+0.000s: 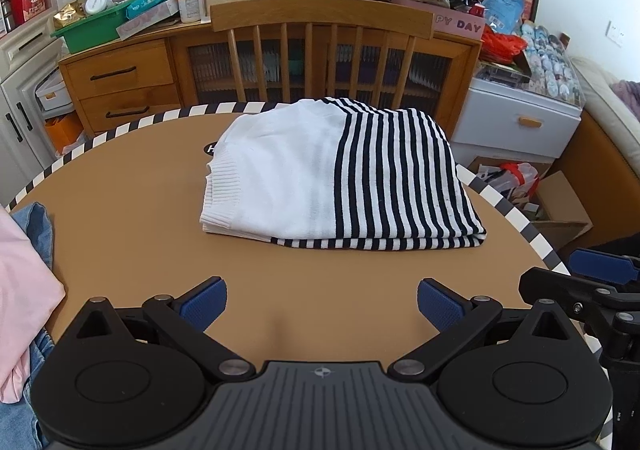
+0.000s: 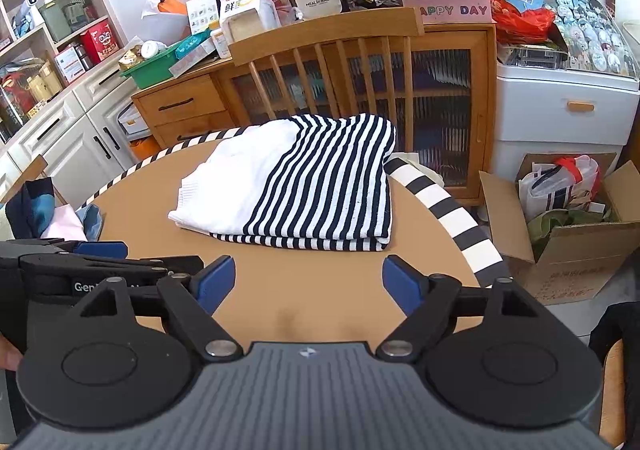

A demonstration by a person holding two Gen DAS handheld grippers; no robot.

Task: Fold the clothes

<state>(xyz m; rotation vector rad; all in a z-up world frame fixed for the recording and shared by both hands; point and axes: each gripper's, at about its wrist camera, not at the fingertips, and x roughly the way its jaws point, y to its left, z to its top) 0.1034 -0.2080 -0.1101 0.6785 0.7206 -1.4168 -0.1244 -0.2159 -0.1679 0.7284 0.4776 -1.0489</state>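
Folded striped sweater [image 1: 340, 178] sits on the table [image 1: 140, 178] ahead of both grippers, left gripper [image 1: 322, 304] and right gripper [image 2: 308, 284] gaping wide, empty.

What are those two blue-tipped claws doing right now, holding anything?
Left gripper: open, holding nothing.
Right gripper: open, holding nothing; the folded striped sweater lies free on the table.
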